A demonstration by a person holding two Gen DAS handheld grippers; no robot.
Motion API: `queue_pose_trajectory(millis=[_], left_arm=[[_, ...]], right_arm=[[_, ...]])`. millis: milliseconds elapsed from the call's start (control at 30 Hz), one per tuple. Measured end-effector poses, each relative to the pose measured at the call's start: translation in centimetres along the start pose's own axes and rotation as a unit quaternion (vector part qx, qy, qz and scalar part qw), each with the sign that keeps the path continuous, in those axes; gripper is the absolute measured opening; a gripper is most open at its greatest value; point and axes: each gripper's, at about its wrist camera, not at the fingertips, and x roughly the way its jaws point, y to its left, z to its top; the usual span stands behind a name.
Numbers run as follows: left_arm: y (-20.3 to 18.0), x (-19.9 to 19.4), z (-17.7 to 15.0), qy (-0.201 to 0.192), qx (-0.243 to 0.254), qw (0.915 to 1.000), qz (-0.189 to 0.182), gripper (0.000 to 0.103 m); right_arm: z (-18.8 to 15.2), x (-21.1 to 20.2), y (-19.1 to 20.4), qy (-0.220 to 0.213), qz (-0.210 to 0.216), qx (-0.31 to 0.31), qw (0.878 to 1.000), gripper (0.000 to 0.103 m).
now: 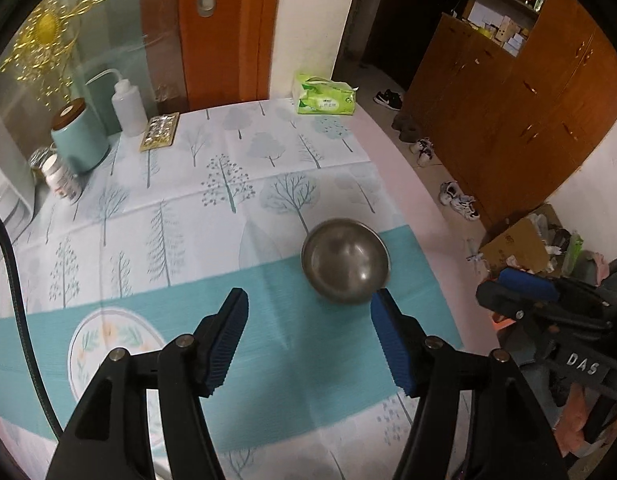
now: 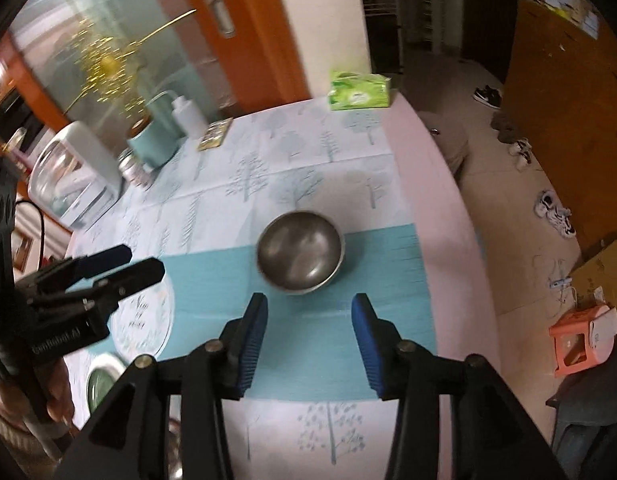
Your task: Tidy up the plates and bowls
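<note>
Steel, dull grey and round: one metal bowl (image 1: 345,261) sits mouth-up on the bench (image 1: 392,152), near the right edge, right where the teal band of the tree-printed cloth (image 1: 212,184) meets the white part. Being round, it has no long axis to speak of; its opening faces straight up and nothing is visible inside it.

One patterned plate (image 1: 108,344) lies flat on the teal band to the left of the bowl, well apart from it. In the right wrist view a second, smaller dish with a green centre (image 2: 102,380) shows at the near left edge, partly hidden, and I cannot tell whether it is a plate or a bowl.

Two tongs are in play. The left tongs (image 1: 308,300) hover above the cloth just short of the bowl, spread wide and gripping nothing; the right-hand blue pad (image 1: 388,340) lines up with the bowl's near rim, though contact is not clear. The right tongs (image 2: 310,306) also stand wide and empty, centred just before the bowl.

Along the far left of the bench stand one teal canister (image 1: 78,136), one white squeeze bottle (image 1: 126,108), one small pill bottle (image 1: 60,178) and one blister pack (image 1: 160,131). One green tissue pack (image 1: 324,94) rests at the far edge.
</note>
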Motion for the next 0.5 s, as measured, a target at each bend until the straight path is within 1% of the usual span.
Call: queue_pose_trajectory(millis=[100, 233, 400, 500], left_arm=[[-0.3, 2.8, 0.7, 0.005, 0.003, 1.0, 0.008, 0.062], [-0.4, 7.3, 1.0, 0.025, 0.003, 0.9995, 0.017, 0.062], [0.7, 12.5, 0.8, 0.062, -0.026, 0.9975, 0.023, 0.062], [1.4, 14.8, 0.5, 0.079, -0.045, 0.9956, 0.022, 0.062]], right_arm=[[1.0, 2.0, -1.2, 0.004, -0.005, 0.017, 1.0, 0.044], [1.5, 6.0, -2.5, 0.027, -0.007, 0.039, 0.999, 0.044], [1.4, 9.5, -3.1, 0.037, -0.006, 0.053, 0.998, 0.044], [1.3, 11.7, -3.5, 0.059, 0.003, 0.067, 0.996, 0.044]])
